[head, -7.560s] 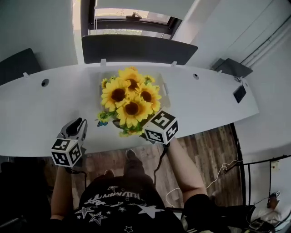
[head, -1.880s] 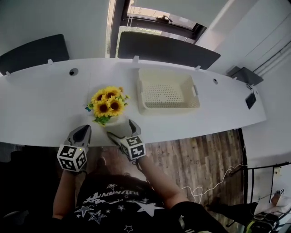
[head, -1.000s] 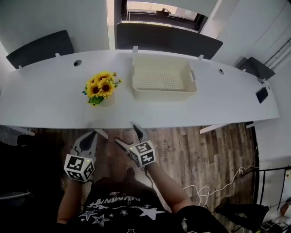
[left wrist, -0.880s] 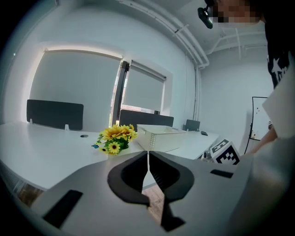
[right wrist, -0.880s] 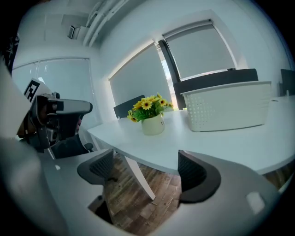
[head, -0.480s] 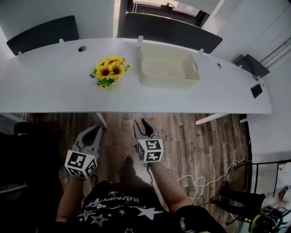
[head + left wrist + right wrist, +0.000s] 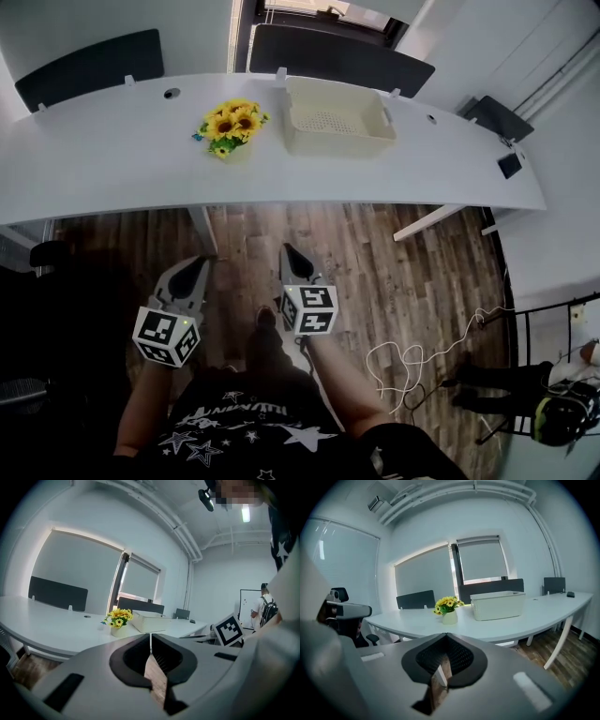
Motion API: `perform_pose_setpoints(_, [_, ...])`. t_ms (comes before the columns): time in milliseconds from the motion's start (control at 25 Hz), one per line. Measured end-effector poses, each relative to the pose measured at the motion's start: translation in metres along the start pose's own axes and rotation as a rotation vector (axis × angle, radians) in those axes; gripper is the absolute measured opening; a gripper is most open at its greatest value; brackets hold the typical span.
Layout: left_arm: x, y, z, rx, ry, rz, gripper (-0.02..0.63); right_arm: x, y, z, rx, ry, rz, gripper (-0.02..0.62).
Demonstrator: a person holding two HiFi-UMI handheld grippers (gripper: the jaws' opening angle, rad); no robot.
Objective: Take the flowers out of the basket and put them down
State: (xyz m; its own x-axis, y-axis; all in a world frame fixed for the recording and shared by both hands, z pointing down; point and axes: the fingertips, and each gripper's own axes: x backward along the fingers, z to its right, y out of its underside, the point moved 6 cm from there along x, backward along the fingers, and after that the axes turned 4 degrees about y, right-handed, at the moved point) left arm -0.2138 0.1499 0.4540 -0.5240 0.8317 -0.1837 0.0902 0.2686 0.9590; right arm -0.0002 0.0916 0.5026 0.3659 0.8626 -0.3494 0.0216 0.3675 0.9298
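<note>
The sunflowers [image 7: 230, 123] stand in a small white pot on the white table [image 7: 112, 178], just left of the empty cream basket [image 7: 336, 120]. The flowers [image 7: 118, 617] and basket [image 7: 150, 620] show far off in the left gripper view, and the flowers [image 7: 447, 605] and basket [image 7: 497, 604] likewise in the right gripper view. My left gripper [image 7: 199, 264] is shut and empty, held over the wooden floor well short of the table. My right gripper [image 7: 290, 253] has just been closing and is shut with nothing between its jaws, also away from the table.
Dark chairs [image 7: 94, 54] stand behind the table. A white cable [image 7: 403, 361] lies on the wooden floor at right. A person with a backpack [image 7: 260, 607] stands far off in the left gripper view. An office chair [image 7: 342, 616] is at the right gripper view's left.
I have stepped back from the table, so flowers and basket look smaller and farther. The right gripper's jaws, open a second ago, have closed. Both grippers now hang over the floor.
</note>
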Motion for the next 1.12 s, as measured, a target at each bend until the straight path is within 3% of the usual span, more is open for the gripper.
perform_pose_setpoints(680, [0.104, 0.028, 0.044, -0.011, 0.034, 0.02, 0.017, 0.117, 0.03, -0.062, 0.095, 0.014, 0.025, 0.002])
perform_pose_setpoints(880, [0.121, 0.039, 0.051, -0.005, 0.039, 0.013, 0.017, 0.139, 0.055, -0.077, 0.118, 0.012, -0.003, 0.002])
perform_pose_setpoints(1120, [0.123, 0.043, 0.049, -0.012, 0.03, 0.004, 0.017, 0.151, 0.044, -0.076, 0.119, 0.028, 0.012, 0.002])
